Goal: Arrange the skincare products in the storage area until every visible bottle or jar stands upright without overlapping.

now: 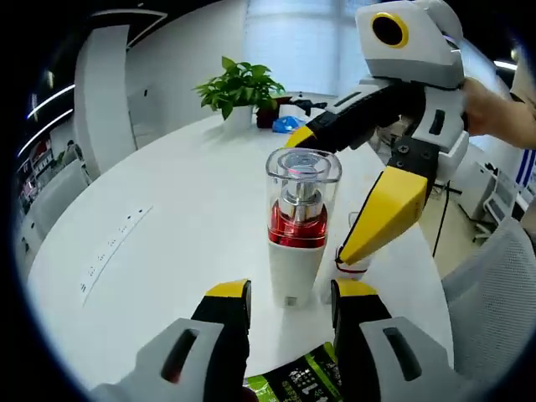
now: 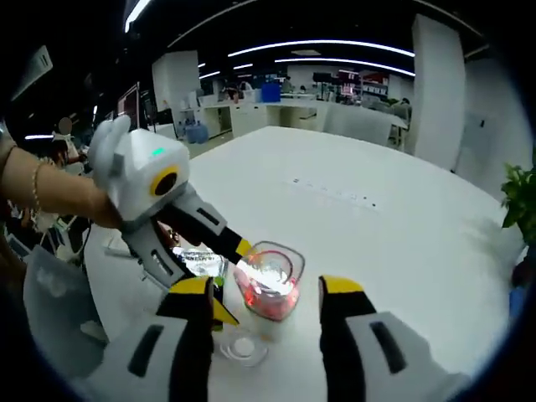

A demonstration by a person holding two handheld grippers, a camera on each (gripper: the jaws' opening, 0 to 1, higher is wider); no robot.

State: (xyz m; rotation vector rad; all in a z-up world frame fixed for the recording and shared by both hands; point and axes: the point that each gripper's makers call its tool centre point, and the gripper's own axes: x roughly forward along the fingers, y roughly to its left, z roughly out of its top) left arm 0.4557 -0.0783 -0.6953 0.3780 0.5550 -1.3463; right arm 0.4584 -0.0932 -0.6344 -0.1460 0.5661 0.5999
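A pump bottle with a clear cap, red middle and white base stands upright on the white round table. My left gripper is open, its yellow tips on either side of the bottle's base without touching it. A green packet lies low between its jaws. My right gripper is open, one jaw behind the cap and one to its right. In the right gripper view the bottle sits between my right gripper's tips, with the left gripper coming in from the left. A small round jar stands beside the bottle.
A potted plant and a blue object stand at the table's far edge. A grey chair is at the right. A socket strip is set into the tabletop. A person's arm holds the left gripper.
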